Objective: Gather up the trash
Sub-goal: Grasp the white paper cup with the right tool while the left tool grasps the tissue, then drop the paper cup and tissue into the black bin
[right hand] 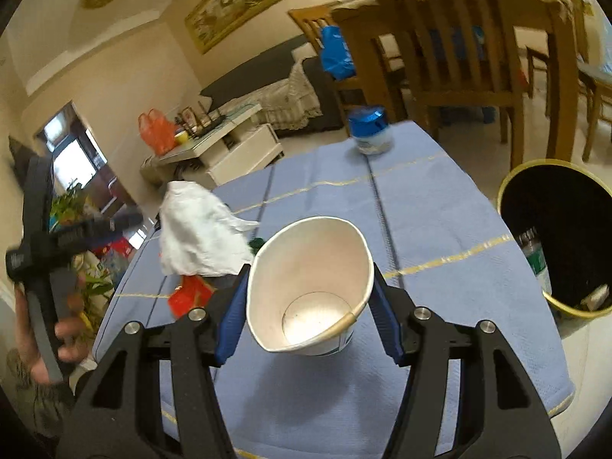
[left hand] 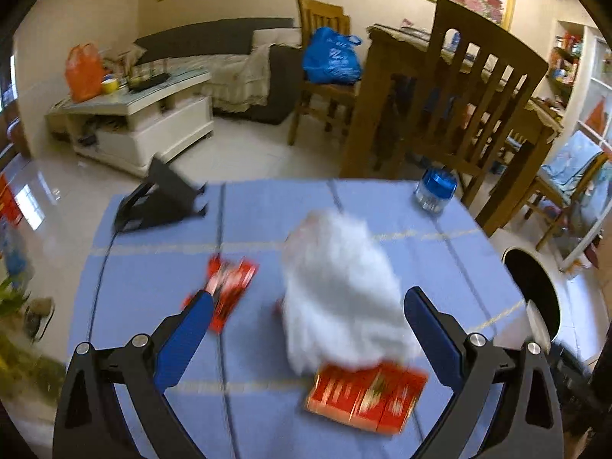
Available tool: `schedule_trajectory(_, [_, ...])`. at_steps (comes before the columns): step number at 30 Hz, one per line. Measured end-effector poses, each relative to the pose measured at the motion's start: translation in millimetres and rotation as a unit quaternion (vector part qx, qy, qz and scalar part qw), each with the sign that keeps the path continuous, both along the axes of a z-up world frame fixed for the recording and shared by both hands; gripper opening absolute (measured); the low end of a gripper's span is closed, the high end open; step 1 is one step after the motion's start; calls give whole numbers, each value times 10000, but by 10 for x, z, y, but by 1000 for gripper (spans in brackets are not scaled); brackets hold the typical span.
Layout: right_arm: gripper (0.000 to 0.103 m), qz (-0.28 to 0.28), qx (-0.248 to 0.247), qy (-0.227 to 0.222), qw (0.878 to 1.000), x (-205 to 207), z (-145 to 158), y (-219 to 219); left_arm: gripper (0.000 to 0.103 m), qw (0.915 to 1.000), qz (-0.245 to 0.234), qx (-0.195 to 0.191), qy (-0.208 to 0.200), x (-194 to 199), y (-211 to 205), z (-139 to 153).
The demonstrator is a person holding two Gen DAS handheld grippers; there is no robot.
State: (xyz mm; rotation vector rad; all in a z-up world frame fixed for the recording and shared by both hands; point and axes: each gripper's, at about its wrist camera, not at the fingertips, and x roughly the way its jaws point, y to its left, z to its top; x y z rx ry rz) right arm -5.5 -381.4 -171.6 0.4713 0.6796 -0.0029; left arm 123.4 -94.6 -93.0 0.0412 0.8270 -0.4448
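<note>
My right gripper is shut on a white paper cup, squeezed oval, held above the blue tablecloth. A black trash bin with a yellow rim stands on the floor to the right; in the left wrist view the bin is at the right edge. My left gripper is open above the table, with a crumpled white plastic bag between its fingers, untouched. A red packet lies under the bag's near edge. A red wrapper lies by the left finger. The bag also shows left of the cup.
A blue-lidded jar stands at the table's far right corner. A black folding stand sits at the far left. Wooden chairs and a dining table stand behind. Trash lies inside the bin.
</note>
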Motion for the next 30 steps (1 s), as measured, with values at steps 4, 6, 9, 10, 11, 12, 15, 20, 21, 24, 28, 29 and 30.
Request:
schedule_trajectory(4, [58,-4,138,-93,9999,-34,-2,-75,77,9996,-235,86,154,328,-192,-82])
schedule_trajectory(6, [58,14,184,-133,9997,-43,3,-97,61,9984,-403,205,350,431,-295,-187])
schedule_trajectory(9, [58,46,213,-171,9996,-53,11,-97,20,9972,-515,246,492,418,-333,-266])
schedule_trajectory(10, [58,51,219,-185,9996,-52,15,-88,2,9969,-555,208,517,376,-322,-267])
schedule_trajectory(11, [58,51,228,-209,9995,-60,21,-90,3,9971,-517,144,536,332,-295,-245])
schedule_trajectory(12, [58,51,241,-227,9994,-63,24,-92,3,9976,-471,27,513,285,-251,-206])
schedule_trajectory(15, [58,38,295,-259,9992,-66,20,-107,2,9978,-406,-367,363,114,-128,5])
schedule_trajectory(20, [58,-40,319,-300,9990,-92,26,-117,2,9946,-450,-930,43,-129,-1,487])
schedule_trajectory(21, [58,-61,324,-313,9990,-107,31,-125,2,9943,-457,-960,-125,-199,3,611])
schedule_trajectory(24, [58,-123,332,-327,9988,-139,33,-147,2,9915,-547,-1033,-563,-377,-16,902])
schedule_trajectory(28, [58,-192,359,-350,9986,-179,38,-175,3,9903,-685,-870,-839,-516,-168,988])
schedule_trajectory(29, [58,-230,374,-369,9984,-201,43,-197,3,9907,-737,-829,-789,-529,-220,949])
schedule_trajectory(30, [58,-265,379,-369,9982,-212,46,-219,3,9910,-811,-797,-706,-547,-277,895])
